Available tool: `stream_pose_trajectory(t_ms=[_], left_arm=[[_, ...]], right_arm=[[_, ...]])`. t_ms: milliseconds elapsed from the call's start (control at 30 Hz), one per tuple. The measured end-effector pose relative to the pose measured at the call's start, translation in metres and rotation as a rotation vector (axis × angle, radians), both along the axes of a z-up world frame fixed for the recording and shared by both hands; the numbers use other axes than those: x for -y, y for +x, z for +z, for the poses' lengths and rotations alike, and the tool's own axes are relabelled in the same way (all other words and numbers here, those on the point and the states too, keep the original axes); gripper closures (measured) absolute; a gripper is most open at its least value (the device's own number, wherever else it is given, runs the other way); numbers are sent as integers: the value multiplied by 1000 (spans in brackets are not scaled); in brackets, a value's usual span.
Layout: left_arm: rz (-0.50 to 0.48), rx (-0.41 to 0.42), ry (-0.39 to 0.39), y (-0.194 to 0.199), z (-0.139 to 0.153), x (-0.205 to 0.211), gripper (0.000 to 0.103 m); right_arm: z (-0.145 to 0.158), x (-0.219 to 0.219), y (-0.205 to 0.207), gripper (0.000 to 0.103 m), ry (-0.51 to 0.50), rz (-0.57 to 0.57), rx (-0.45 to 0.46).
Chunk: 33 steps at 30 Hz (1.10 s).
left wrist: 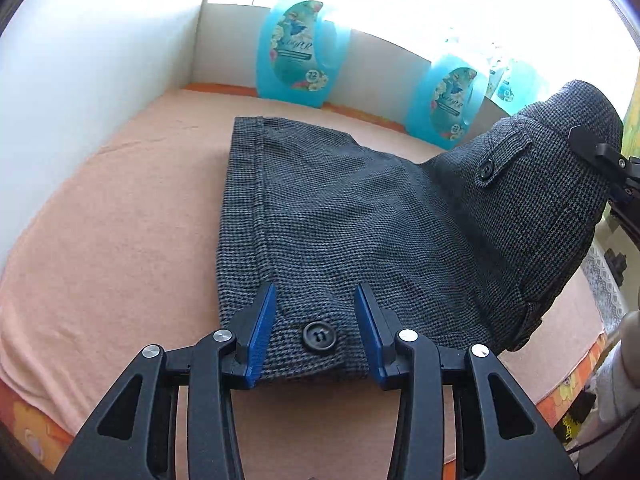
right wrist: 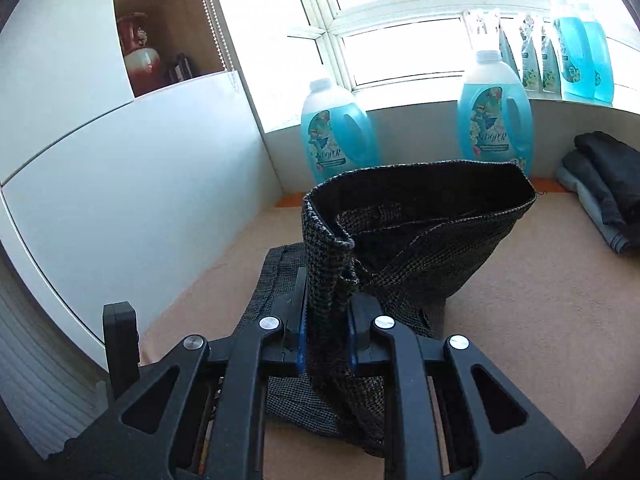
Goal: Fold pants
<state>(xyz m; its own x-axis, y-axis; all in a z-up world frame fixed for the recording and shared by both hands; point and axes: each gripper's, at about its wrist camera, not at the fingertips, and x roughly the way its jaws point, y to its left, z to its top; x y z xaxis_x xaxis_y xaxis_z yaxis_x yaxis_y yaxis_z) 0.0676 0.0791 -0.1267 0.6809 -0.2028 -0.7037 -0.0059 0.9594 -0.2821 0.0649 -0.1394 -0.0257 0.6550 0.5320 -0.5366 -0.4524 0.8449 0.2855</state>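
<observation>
Two tools are at work over one wide peach-covered surface [left wrist: 120, 208], apparently a bed or mattress, though which cannot be told. On it, ahead of the left tool [left wrist: 315, 312], the pants [left wrist: 340, 208] are spread partly flat, with one end raised off the cover toward the right.

That raised end is clamped in the right tool [right wrist: 327, 304], whose blue pads are pressed onto a thick bunch of the checked cloth, so that the open fabric is held upright just in front of it. The left tool is released: its fingers [left wrist: 262, 320] are set apart on either side of a dark button [left wrist: 319, 335] at the near edge of the garment, with nothing pinched between them.

A fold is judged to be under way, the lifted end being about to be carried over the flat part. The next move seems to call for the near edge to be pinned or gripped by the left tool while the raised cloth is brought across and laid down evenly.

Beyond the pants, against the far wall, blue detergent bottles [right wrist: 338, 136] are stood, well apart from the cloth. To the far right of the right tool a stack of folded clothes [right wrist: 604, 188] is lain. Neither is placed in the path of the fold.
</observation>
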Motion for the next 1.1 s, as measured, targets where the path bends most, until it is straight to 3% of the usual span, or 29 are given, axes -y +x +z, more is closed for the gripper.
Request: stream_pose_trajectory(t_ms=[133,367,533,733,800,967,1100], left_arm=[[87,41,-49,-20,10,-31,64],[226,98,-50,-47,23,-78,64],[270,100,-52,-57,21,-96,64],[273,118,-56,-61,21,-99,64],[265,130,-49,-61,25,-96,64],[245,167,-28,-57,39,-85,64],[211,204,-14,-56,51,-72,64]], right_arm=[[-12,-40,1,88,-42,84,-17],[-54,-117,-2,88,-160,249,-61],[-83,-146,-8,88,-252,324,-89],[-91,-150,-10,88,-289,368,-99],[-88,-148,-10,82,-278,387,-106],[-66,-120,-19,63,-157,436,-113],[-38,-81,-21,60,-77,419,-73]])
